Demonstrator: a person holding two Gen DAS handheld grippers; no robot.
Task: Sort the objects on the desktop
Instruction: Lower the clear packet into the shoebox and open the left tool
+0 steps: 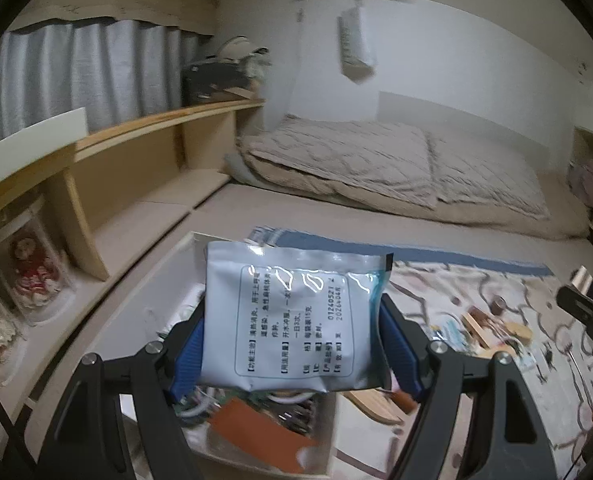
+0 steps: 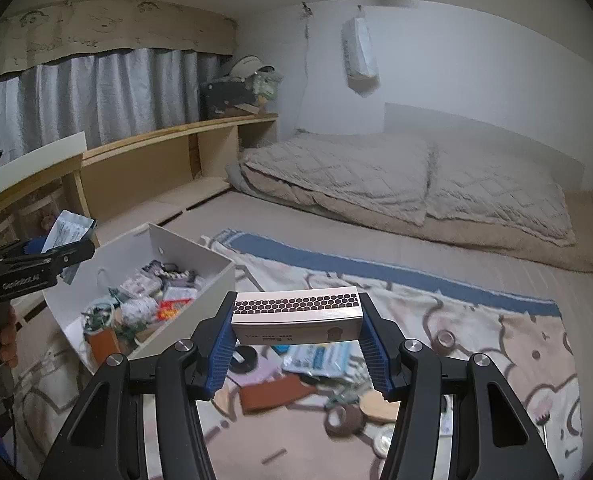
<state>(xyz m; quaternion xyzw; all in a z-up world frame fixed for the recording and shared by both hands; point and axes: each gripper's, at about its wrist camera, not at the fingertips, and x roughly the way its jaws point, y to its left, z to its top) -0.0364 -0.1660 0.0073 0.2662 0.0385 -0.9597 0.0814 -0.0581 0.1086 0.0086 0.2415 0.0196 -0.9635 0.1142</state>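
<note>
The left gripper (image 1: pixel 292 320) clamps a white sachet (image 1: pixel 294 312) between its blue pads, the printed face turned to the camera and held above a white box (image 2: pixel 200 256). The right gripper (image 2: pixel 296 336) grips a matchbox (image 2: pixel 296 314) by its ends, level, striking strip up, over clutter on the rug (image 2: pixel 516 332). Beneath it lie a brown wallet-like piece (image 2: pixel 272 394), a blue-printed packet (image 2: pixel 320 358), tape rolls (image 2: pixel 346 418) and a wooden brush (image 2: pixel 378 404). The box, to the left on the rug, is partly filled with small items. In the right view the left gripper (image 2: pixel 70 254) with the sachet (image 2: pixel 66 232) sits beside the box's left end. Beyond the rug lies a beige quilt (image 1: pixel 376 160); a wooden shelf (image 1: pixel 156 128) runs along the left under grey curtains (image 2: pixel 96 92).
</note>
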